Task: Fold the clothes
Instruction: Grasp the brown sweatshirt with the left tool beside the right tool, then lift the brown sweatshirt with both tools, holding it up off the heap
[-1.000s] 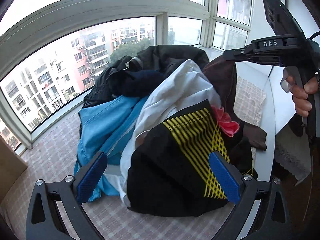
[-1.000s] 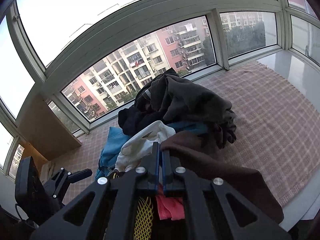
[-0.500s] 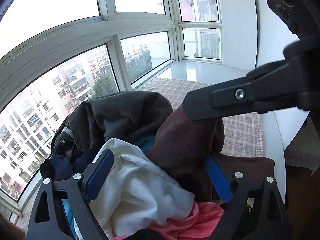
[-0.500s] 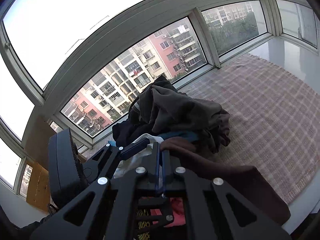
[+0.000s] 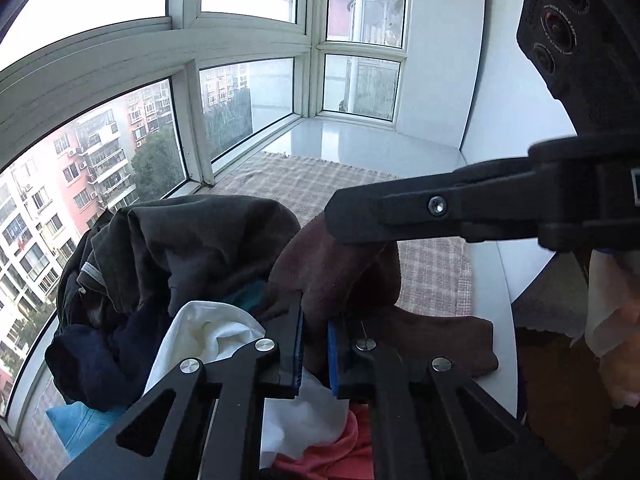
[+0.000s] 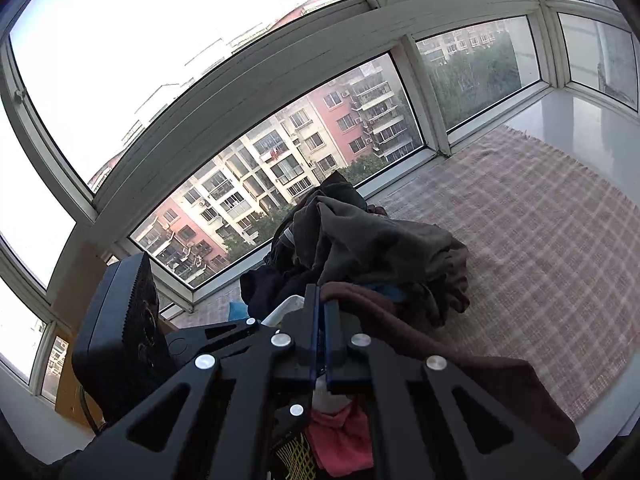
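At the near edge of the heap, your left gripper (image 5: pixel 314 344) and right gripper (image 6: pixel 320 336) both clamp the brown garment (image 5: pixel 340 276); lifting may drag the white garment (image 5: pixel 208 332) along.

A curved bay window (image 6: pixel 280 92) looks onto pink-and-cream apartment blocks (image 6: pixel 280 168) and trees (image 5: pixel 230 118) — below it, a checked mat (image 6: pixel 540 232) covers the white sill (image 5: pixel 360 148).
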Demonstrator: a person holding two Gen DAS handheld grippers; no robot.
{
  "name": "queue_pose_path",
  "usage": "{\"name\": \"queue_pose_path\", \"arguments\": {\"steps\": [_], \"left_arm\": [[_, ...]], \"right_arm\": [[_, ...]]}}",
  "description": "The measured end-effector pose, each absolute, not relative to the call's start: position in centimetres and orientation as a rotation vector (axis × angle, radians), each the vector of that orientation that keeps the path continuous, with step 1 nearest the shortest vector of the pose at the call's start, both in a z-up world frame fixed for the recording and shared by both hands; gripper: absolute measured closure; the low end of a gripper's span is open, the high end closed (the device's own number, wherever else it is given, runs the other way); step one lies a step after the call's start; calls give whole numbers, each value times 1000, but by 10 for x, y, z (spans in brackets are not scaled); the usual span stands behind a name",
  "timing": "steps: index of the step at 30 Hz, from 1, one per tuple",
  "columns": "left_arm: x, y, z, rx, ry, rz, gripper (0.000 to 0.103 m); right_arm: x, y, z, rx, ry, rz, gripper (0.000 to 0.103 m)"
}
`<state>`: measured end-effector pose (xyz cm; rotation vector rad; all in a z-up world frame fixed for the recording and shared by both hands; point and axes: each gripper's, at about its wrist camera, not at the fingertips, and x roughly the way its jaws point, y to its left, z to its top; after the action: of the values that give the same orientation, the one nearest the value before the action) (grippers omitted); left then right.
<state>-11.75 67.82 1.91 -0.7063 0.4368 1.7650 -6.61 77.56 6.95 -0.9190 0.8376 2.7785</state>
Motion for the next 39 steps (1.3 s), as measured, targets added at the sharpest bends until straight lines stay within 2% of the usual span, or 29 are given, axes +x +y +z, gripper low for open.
{"name": "queue_pose_path", "arguments": {"steps": [5,15,19,23,25,26,27,28,29,32,35,37,38,39], "left_arm": [[-144,659,81,-674,320,1815,96],[-160,588,256,-410,156,1949,96],[-148,547,316,-279,86,1982,96],[-123,503,342,-184,127,2015,95],[-115,487,334,-205,182,2024,92],[-113,479,324,-229,217,2029,85],[-112,471,308,-265,256,2036,79],[-112,462,290,-304,295,2046,60],[-113,454,266,-345,332,2067,46],[-116,424,175,-510,483,2127,47],[-119,387,81,-744,531,2141,47],[-121,362,25,-907,499,2129,47],[-121,351,1,-981,474,2123,47],[-122,343,-18,-1039,454,2125,47]], "right_arm": [[-84,763,138,-813,773,2866,101],[-86,692,316,-519,478,3090,101],[-69,663,343,-487,450,3174,101],[-53,635,368,-461,418,3252,101],[-55,623,345,-567,359,3235,101],[-57,621,320,-644,322,3193,101],[-60,618,295,-719,286,3149,95],[-63,617,269,-801,250,3102,90],[-68,618,234,-936,218,3043,88],[-72,644,107,-1389,275,2788,87],[-47,675,17,-1533,370,2545,87],[-23,685,-4,-1510,472,2548,86],[-13,684,-7,-1479,512,2570,83],[-2,683,-9,-1447,551,2591,66]]}}
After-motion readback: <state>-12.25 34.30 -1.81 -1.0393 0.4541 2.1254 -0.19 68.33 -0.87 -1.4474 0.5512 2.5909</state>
